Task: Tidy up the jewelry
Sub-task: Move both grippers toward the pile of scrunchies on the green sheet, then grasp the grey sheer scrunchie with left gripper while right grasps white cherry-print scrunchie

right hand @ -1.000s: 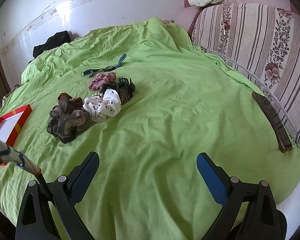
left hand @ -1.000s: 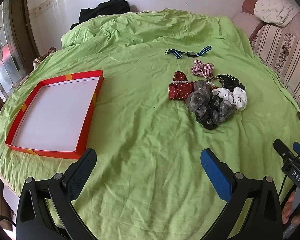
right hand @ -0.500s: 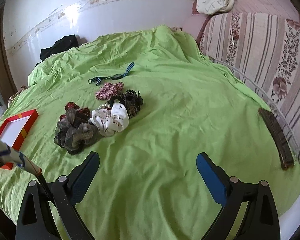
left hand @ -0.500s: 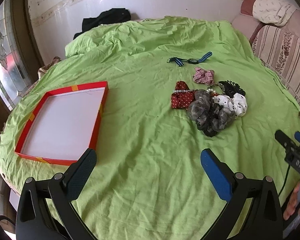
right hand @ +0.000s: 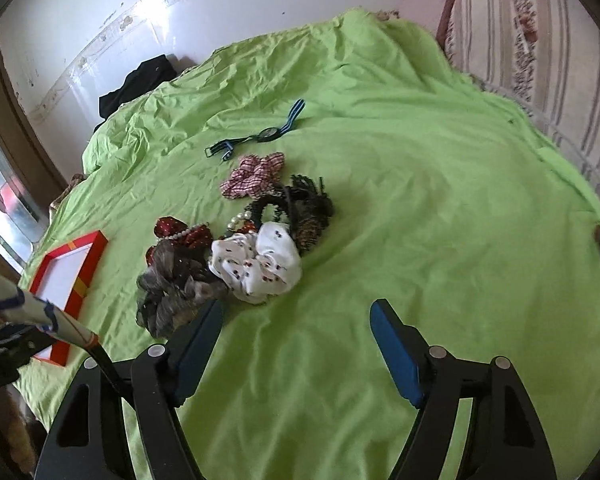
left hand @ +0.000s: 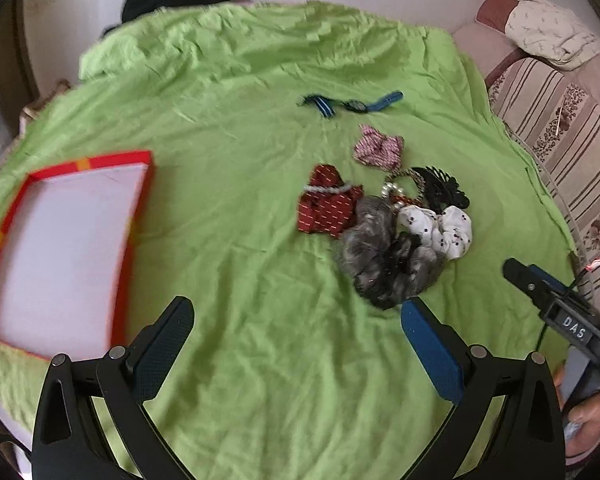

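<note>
Green sheet (left hand: 260, 360): it covers the bed I work over.
Hair ties and beads (left hand: 384, 240): heaped at one o'clock from my left tongs.
Red tray (left hand: 138, 216): at nine o'clock, white inside.
Left tongs (left hand: 296, 344): I see them wide apart, holding nothing.
Right tongs (right hand: 296, 340): closing, nothing between them, heap at eleven o'clock.

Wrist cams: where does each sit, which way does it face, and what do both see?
Left wrist: on the left gripper, angled down at the red tray and accessory pile; open fingers, right gripper and a hand show.
Right wrist: on the right gripper, angled down at the white scrunchie; jaws closing on nothing.
Shared: green sheet, tray, pile, watch.
</note>
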Motion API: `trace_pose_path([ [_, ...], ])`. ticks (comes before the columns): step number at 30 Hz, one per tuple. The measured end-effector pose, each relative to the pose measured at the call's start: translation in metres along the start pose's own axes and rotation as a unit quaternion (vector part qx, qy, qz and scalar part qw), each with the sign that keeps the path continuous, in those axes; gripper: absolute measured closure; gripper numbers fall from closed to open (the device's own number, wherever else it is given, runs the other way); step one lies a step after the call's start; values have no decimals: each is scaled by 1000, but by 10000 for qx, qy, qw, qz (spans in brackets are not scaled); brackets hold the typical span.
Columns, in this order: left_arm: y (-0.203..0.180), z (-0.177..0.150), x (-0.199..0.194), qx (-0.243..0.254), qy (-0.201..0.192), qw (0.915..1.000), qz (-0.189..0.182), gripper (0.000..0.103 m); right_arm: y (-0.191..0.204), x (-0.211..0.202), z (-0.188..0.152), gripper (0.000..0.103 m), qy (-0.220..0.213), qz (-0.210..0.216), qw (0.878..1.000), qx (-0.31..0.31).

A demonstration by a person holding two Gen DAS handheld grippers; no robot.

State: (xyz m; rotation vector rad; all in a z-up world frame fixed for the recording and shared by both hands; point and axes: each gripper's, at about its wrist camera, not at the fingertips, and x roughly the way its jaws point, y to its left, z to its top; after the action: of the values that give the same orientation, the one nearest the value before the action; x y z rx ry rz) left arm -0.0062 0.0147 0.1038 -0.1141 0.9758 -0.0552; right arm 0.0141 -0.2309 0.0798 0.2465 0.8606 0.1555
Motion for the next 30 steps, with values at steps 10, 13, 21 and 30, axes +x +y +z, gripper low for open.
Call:
trace_pose_path([
  [10,-22,4,45,60,355,9992,-168,23,7,32,13,22,146,204,9997,-55],
  [13,-26,3,49,229,276,9993,121,23,4,38,13,22,205,215,9996,-34],
  [21,-30,1,48,519,94,9968,596,23,0,41,11,22,205,160,9997,-16],
  [30,-29,-3,44,493,92,9966,659,23,-6,32,9,22,141,76,9999,-11],
])
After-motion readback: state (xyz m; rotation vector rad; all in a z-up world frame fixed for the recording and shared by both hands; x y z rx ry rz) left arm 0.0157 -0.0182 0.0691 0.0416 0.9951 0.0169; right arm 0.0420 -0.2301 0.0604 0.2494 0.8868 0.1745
